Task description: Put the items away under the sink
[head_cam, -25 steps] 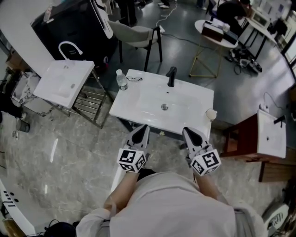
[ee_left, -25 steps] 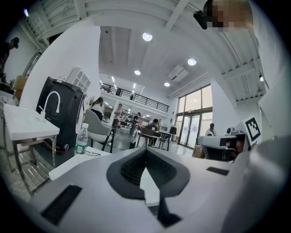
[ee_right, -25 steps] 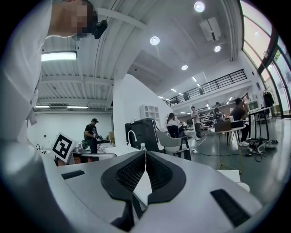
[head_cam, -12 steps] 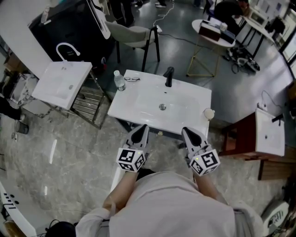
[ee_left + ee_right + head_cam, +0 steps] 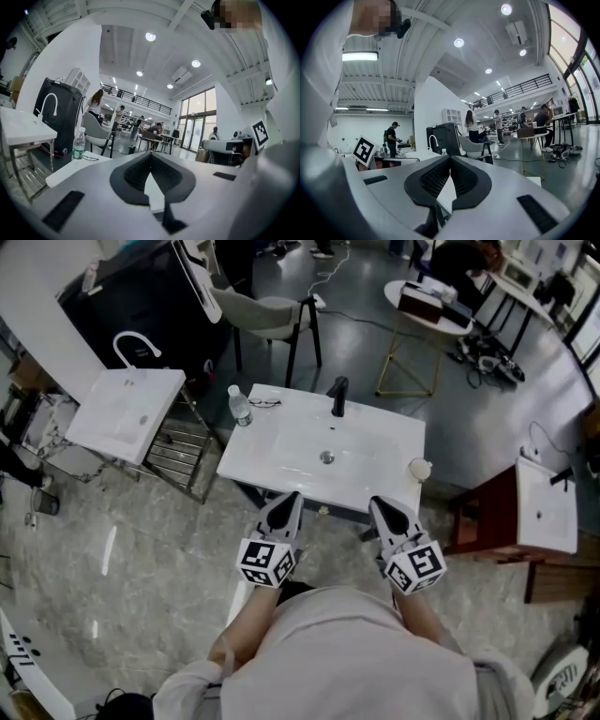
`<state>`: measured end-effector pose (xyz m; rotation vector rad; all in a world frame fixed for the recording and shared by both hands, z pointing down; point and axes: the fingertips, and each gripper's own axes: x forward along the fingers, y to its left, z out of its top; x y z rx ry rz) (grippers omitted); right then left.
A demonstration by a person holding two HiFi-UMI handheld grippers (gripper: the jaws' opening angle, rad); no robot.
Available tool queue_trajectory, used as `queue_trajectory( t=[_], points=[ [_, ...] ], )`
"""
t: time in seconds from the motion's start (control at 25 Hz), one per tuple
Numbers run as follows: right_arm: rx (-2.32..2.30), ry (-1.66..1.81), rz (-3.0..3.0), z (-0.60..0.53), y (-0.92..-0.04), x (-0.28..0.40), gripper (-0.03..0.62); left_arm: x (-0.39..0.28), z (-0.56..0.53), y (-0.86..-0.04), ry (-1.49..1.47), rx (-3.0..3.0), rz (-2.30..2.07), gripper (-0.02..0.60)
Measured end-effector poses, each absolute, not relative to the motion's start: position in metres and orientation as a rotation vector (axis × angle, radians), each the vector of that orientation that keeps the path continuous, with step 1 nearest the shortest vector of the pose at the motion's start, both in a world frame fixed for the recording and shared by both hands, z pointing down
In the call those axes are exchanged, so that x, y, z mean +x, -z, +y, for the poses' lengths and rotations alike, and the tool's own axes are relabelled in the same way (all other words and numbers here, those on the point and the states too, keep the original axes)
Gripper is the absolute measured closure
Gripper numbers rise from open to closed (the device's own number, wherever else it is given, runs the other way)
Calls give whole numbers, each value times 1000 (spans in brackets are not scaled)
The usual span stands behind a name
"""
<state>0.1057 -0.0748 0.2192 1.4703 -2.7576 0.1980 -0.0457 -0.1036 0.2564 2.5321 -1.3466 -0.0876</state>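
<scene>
A white sink basin (image 5: 281, 442) with a black faucet (image 5: 337, 396) stands in front of me in the head view. On its far left corner are a clear water bottle (image 5: 236, 405) and a pair of glasses (image 5: 266, 402). A small round cream item (image 5: 419, 468) sits at its right corner. My left gripper (image 5: 291, 499) and right gripper (image 5: 377, 506) hover side by side just short of the sink's near edge, both shut and holding nothing. The left gripper view shows the bottle (image 5: 78, 146) and glasses (image 5: 92, 158) beyond the closed left gripper (image 5: 150, 155). The right gripper (image 5: 449, 159) is closed too.
A second white sink (image 5: 127, 409) on a metal rack stands at the left. A grey chair (image 5: 272, 310) and a round table (image 5: 427, 306) are behind the sink. A wooden cabinet with a basin (image 5: 544, 508) is at the right. People stand far off.
The sink has drifted slightly up and left in the head view as the camera shifted. Both grippers keep their place and stay shut.
</scene>
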Motion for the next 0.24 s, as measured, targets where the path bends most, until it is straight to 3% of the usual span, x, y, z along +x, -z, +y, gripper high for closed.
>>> queue_trajectory(
  t=[0.24],
  points=[
    [1479,-188,-2754,-71,-217,109,562,-42,-97,-254,89,2550,-1338,578]
  ],
)
